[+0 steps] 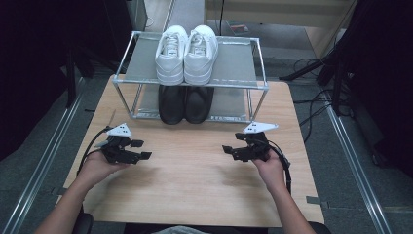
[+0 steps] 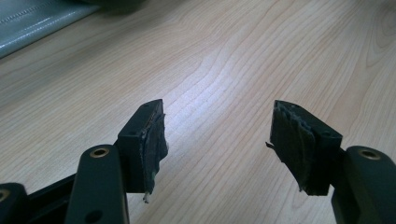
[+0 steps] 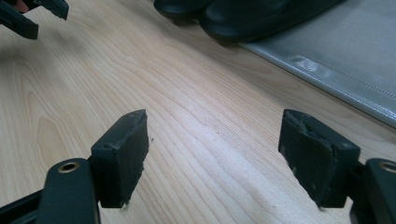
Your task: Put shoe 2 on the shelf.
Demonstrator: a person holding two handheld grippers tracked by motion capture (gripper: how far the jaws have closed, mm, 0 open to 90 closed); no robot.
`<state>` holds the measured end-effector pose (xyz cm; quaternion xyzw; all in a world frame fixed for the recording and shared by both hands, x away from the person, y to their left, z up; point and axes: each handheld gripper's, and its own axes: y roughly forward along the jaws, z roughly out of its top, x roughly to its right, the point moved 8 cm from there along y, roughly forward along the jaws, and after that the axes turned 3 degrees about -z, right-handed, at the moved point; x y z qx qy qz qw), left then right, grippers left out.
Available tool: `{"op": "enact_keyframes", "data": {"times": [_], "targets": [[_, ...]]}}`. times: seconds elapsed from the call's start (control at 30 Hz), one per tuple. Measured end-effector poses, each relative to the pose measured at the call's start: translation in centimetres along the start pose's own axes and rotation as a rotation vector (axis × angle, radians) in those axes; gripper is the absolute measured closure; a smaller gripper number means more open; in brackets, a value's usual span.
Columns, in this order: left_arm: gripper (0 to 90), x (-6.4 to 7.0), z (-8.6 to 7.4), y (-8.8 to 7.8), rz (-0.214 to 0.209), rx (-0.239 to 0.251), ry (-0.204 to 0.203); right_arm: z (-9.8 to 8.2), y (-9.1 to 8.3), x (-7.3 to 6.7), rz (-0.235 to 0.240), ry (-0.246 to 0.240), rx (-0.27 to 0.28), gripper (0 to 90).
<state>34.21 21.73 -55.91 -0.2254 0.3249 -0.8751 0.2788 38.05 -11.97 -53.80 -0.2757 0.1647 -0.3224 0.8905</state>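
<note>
While both jaws of the left gripper [image 1: 138, 149] and the right gripper [image 1: 233, 150] stand spread wide with nothing between them above the pale wooden table [image 1: 195, 180], nearest lies the pair of black leather shoes [image 1: 185, 104], on the lower grey shelf of the silver metal-framed rack [image 1: 146, 80] at the far edge. Probably light but smooth, soft in the upper, stiffer at heel and sole; best pinched at the heel rim. Two black shoes, two white lace-up sneakers [image 1: 186, 47] on the top shelf, one rack, two grippers
</note>
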Motion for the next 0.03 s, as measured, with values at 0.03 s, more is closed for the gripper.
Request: {"op": "enact_keyframes", "data": {"times": [0.03], "targets": [[35.5, 0.01, -0.05, 0.09, -0.004, -0.004, 0.004, -0.11, 0.08, 0.0, -0.008, -0.009, -0.01, 25.1]]}}
